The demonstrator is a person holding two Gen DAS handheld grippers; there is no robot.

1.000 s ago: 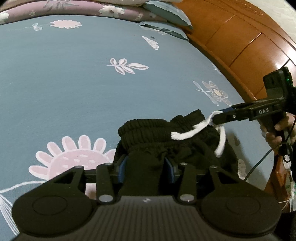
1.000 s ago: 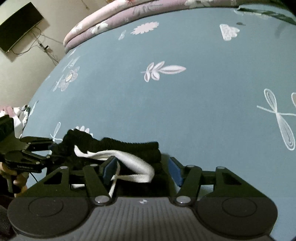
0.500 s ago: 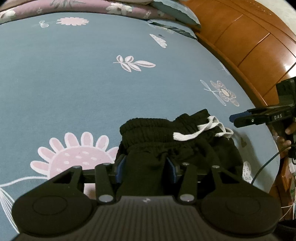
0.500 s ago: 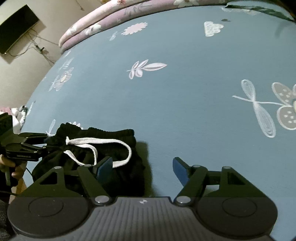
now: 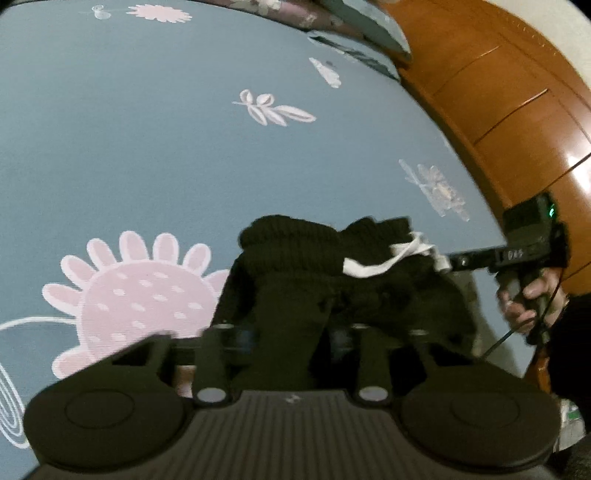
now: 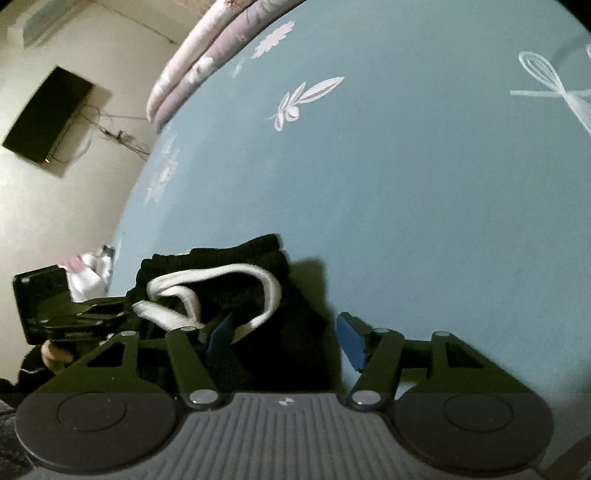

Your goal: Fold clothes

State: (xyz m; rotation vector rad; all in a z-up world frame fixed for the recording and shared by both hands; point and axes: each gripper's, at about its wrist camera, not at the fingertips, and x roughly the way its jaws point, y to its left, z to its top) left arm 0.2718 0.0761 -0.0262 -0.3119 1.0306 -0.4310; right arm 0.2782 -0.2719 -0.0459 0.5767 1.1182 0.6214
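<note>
A bunched black garment with a white drawstring lies on the blue flowered bed sheet. My left gripper has a thick fold of it between its pads, which press on it as the jaws close. In the right wrist view the garment and its drawstring fill the left half of my right gripper. Those jaws are closing too, but the right pad still stands clear over bare sheet. The right gripper's tip is at the drawstring end. The left gripper shows on the garment's far side.
A wooden headboard curves along the bed's right side, with pillows at the far end. A hand grips the right tool's handle. A dark screen hangs on the wall past the bed's edge. Pale clothes lie beyond the edge.
The right gripper let the drawstring drop and drew back, then came down onto the drawstring side of the garment, rolling as it came. The left jaws narrowed on the fabric.
</note>
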